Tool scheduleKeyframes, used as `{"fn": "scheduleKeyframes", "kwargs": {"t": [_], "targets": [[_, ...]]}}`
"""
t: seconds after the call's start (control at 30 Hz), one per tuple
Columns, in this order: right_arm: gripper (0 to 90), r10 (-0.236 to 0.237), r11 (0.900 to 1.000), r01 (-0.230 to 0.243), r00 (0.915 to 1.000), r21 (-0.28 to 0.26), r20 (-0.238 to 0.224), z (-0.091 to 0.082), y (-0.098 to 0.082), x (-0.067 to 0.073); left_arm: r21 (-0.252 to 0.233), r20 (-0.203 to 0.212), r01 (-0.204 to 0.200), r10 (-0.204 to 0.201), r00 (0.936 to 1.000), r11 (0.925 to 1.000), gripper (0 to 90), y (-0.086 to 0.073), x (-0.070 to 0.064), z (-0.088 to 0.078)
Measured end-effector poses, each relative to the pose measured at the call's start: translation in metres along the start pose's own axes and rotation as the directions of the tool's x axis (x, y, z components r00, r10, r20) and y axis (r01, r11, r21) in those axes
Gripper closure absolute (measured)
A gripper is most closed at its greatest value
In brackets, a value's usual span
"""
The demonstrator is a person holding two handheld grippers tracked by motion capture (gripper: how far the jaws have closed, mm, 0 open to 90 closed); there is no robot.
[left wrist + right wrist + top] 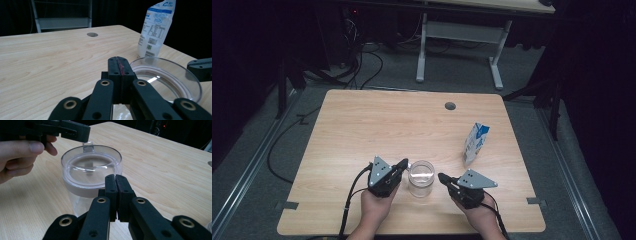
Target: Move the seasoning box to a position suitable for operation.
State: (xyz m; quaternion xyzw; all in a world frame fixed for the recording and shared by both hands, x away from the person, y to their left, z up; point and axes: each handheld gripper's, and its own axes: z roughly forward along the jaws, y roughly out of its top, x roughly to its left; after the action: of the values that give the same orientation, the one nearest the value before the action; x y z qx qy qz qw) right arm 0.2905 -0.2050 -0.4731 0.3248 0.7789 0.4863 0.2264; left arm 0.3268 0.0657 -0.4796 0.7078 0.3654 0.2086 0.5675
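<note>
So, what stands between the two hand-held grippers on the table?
A clear jar with a clear lid stands between the left hand-held gripper and the right hand-held gripper, as the high view shows.

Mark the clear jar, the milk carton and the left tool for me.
clear jar (421, 178), high view, on its transparent lid.
milk carton (475, 143), high view, on its white front face.
left tool (119, 68), left gripper view, at the tips of its shut jaws.

Jar (421, 178) between grippers, carton (475, 144) behind right, on table (362, 125)
</note>
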Motion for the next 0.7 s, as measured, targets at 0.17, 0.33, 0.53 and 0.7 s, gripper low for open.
{"fn": "scheduleKeyframes", "kwargs": {"t": [0.17, 0.33, 0.53, 0.7], "targets": [[88.7, -0.005, 1.000, 0.005, 1.0000, 0.006, -0.005, 0.0020, 0.0001, 0.0024, -0.004, 0.000, -0.002, 0.002, 1.0000, 1.0000, 90.0, -0.0006, 0.0000, 0.0000], [88.7, -0.007, 1.000, 0.007, 1.0000, 0.008, -0.004, 0.0028, 0.0002, 0.0024, -0.007, -0.003, -0.005, 0.005, 1.0000, 1.0000, 90.0, -0.0008, -0.0004, 0.0002], [88.7, -0.006, 1.000, 0.006, 1.0000, 0.008, -0.002, 0.0025, -0.0001, 0.0022, -0.006, -0.003, -0.005, 0.005, 1.0000, 1.0000, 90.0, -0.0012, 0.0000, 0.0002], [88.7, -0.004, 1.000, 0.004, 1.0000, 0.008, -0.004, 0.0030, -0.0001, 0.0022, -0.002, -0.005, -0.002, 0.002, 1.0000, 1.0000, 90.0, -0.0026, 0.0015, 0.0005]]}}
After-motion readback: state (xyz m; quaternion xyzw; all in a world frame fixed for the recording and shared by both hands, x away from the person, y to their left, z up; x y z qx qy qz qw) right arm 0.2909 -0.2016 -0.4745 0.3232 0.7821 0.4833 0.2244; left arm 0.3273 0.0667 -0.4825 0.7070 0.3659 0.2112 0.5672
